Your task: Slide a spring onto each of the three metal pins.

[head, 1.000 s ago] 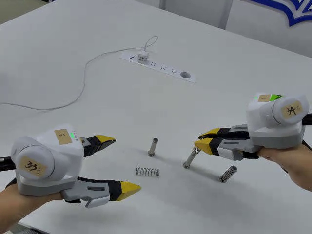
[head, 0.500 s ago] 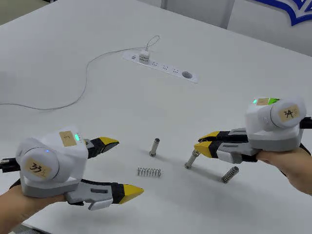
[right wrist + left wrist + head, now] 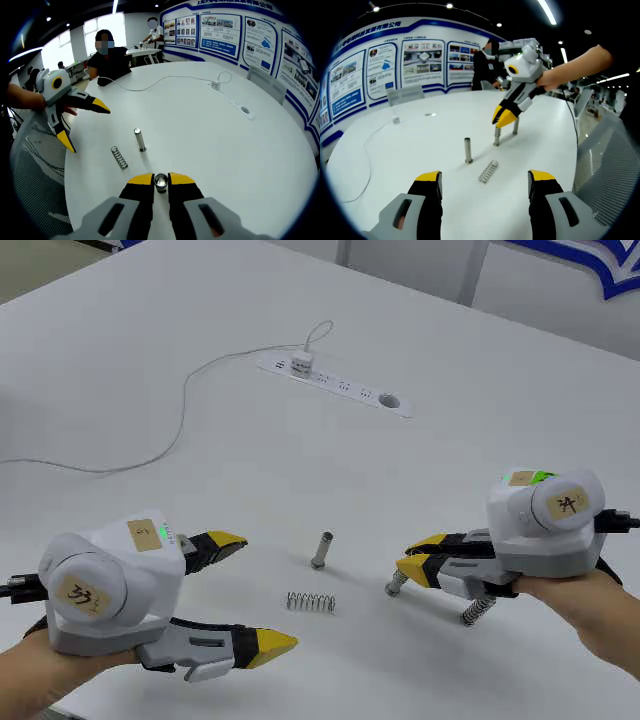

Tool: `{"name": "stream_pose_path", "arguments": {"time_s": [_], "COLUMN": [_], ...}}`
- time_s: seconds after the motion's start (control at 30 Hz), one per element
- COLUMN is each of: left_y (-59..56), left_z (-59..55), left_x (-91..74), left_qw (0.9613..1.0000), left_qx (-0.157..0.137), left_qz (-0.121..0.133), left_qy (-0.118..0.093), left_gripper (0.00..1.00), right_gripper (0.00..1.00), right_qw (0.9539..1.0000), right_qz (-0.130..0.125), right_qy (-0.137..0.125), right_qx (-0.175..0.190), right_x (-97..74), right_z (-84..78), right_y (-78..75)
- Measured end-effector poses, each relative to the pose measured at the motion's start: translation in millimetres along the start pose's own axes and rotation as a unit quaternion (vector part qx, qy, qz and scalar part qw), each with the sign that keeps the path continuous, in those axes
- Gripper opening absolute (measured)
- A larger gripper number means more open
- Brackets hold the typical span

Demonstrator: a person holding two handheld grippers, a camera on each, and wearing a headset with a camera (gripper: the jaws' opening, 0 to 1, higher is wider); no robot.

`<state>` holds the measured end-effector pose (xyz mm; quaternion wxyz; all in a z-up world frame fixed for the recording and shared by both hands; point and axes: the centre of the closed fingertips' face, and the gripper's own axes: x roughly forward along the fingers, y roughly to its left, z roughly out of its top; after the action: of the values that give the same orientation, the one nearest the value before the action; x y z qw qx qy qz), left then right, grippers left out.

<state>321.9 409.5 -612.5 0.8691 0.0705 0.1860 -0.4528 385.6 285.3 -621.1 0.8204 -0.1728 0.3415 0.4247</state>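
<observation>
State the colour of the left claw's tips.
Yellow tips on the left claw, black behind them; best seen in the left gripper view.

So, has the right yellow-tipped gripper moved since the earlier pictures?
Yes: the right gripper shifted left and lower against the bare upright metal pin.

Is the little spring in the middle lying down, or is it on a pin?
Lying down. The spring rests flat on the white table, beside the bare upright pin, not on it.
</observation>
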Motion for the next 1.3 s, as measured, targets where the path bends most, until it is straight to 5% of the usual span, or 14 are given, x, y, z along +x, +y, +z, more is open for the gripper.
{"name": "stream_pose_path", "arguments": {"time_s": [1.3], "left_y": [-1.3], "left_z": [-3.8], "left_x": [0.7], "left_qw": [1.0], "left_qx": [0.002], "left_qz": [-0.004], "left_qy": [0.008], "left_gripper": [0.71], "right_gripper": [0.12], "right_qw": [0.9997], "right_qz": [-0.015], "right_qy": [0.016], "right_qx": [0.005], "right_x": [16.6], "right_z": [-12.2], "right_y": [-0.9]}}
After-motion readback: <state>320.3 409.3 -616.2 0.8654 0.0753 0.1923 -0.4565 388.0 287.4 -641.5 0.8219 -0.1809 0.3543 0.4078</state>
